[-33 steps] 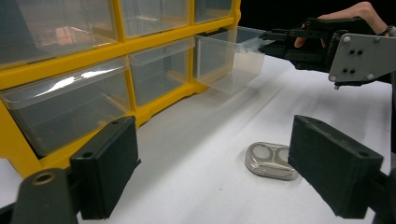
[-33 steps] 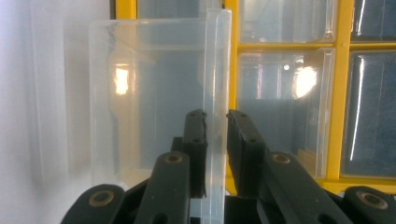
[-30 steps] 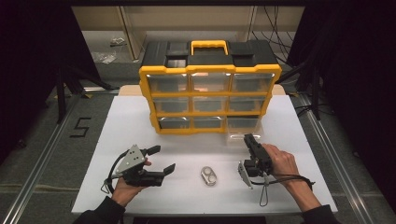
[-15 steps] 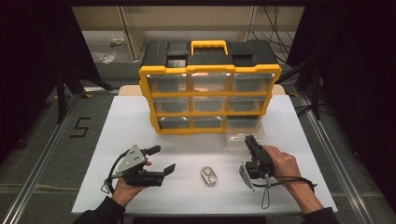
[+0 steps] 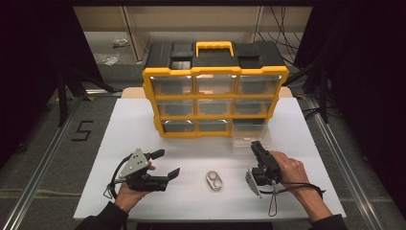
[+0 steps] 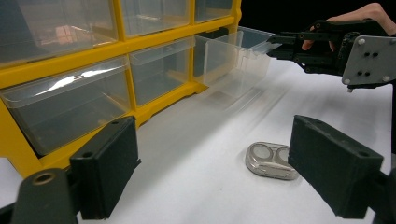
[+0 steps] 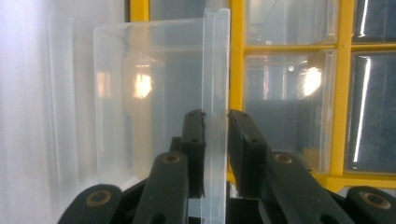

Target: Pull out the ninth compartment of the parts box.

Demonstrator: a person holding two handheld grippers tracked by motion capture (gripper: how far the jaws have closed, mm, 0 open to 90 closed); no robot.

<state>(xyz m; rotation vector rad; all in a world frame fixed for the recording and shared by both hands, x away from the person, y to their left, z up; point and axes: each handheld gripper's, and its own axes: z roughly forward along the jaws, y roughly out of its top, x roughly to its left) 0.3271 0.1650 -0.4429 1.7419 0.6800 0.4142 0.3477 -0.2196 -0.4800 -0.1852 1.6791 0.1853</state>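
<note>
The right gripper (image 5: 257, 149) is holding the front wall of a clear plastic drawer (image 5: 251, 137). In the right gripper view, its two black jaws sit one on each side of that thin wall (image 7: 215, 116), with the wall squeezed between them. This close look shows the grip well. From the high view you can see the drawer is the bottom right one of the yellow and black drawer box (image 5: 215, 91), and it sticks partway out onto the white table (image 5: 306, 158).

The left gripper (image 5: 167, 165) rests low over the table near the front left, held in the person's left hand (image 5: 127, 191). Its jaws are spread wide apart and hold nothing. The left gripper view looks between those jaws. It shows a small silver metal case (image 6: 272, 160) with two round windows, lying flat on the table. The same view shows the pulled-out drawer (image 6: 238, 56) from the side, with the right gripper (image 6: 280, 44) at its front edge.

From the high view, the silver case (image 5: 214, 180) lies between the two grippers, touching neither.
</note>
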